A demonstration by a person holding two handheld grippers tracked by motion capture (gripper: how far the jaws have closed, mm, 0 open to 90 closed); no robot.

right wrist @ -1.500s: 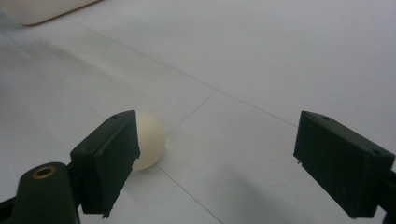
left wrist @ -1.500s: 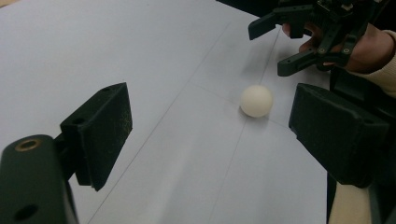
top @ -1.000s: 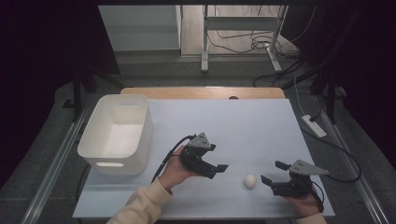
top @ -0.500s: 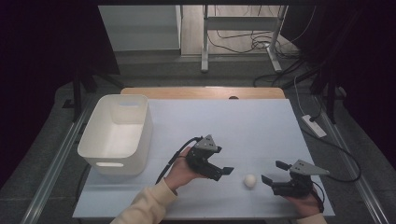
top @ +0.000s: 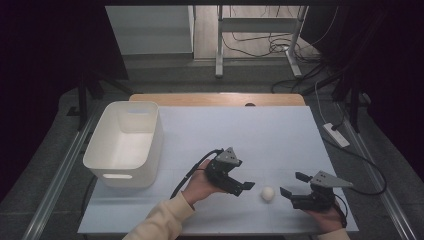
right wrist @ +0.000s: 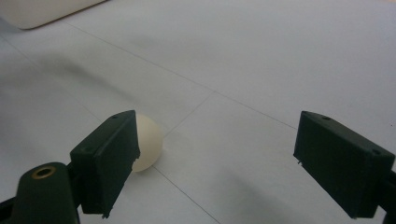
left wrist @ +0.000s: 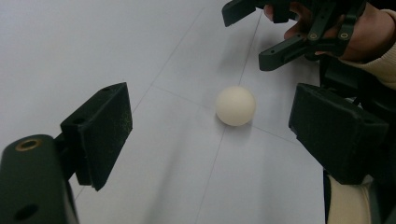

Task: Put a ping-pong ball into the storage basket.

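High view: person's two hands coming in at near edge, each holding a black two-jaw gripper. Right gripper (top: pixel 289 185) sitting low near the table's front right, jaws gaping wide, gripping nothing. Small round off-white ball (top: pixel 267 194) lying on the pale blue-white tabletop (top: pixel 240 135), between both grippers, just beside the right one. Left gripper (top: pixel 244 186) pointing at the ball from the left, jaws spread wide, nothing between the pads; in the left gripper view the ball (left wrist: pixel 236 105) is sitting ahead of the jaws, untouched. Farther back left, white rectangular plastic bin (top: pixel 125 145) standing upright on the table, well apart from the ball.
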